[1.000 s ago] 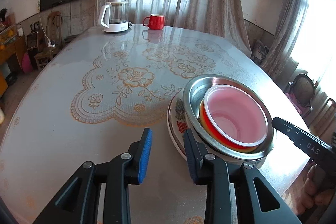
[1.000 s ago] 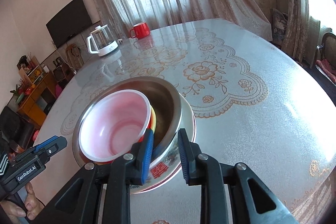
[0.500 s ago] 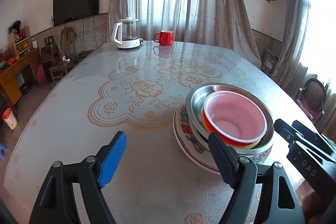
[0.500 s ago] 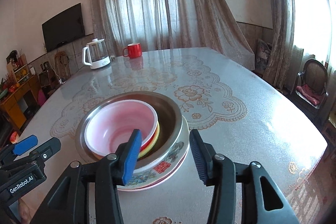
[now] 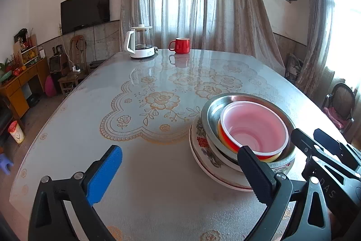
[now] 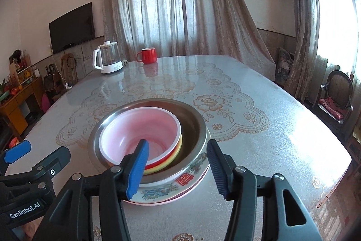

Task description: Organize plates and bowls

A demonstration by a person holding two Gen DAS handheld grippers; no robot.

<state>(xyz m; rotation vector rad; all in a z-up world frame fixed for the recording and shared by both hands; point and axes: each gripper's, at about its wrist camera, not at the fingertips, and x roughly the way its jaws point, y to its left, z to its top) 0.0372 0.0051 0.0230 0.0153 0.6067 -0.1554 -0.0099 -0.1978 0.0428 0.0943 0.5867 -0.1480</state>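
One stack stands on the table near its front edge: a white patterned plate (image 5: 203, 155) (image 6: 191, 184) at the bottom, a patterned ceramic bowl (image 6: 194, 167), a steel bowl (image 5: 212, 112) (image 6: 194, 119), then a yellow and red bowl with a pink plastic bowl (image 5: 252, 125) (image 6: 140, 130) on top. My left gripper (image 5: 180, 166) is open and empty, left of the stack. My right gripper (image 6: 178, 164) is open and empty, just in front of the stack, and also shows in the left wrist view (image 5: 325, 143).
A glass kettle on a white base (image 5: 141, 42) (image 6: 108, 58) and a red mug (image 5: 181, 45) (image 6: 147, 55) stand at the table's far edge. The table (image 5: 146, 173) has a glossy floral cover. A chair (image 6: 336, 96) stands at the right by the window.
Both grippers have opened wide and drawn back from the stack. The right gripper let go of the bowl rim. The stack has not moved.
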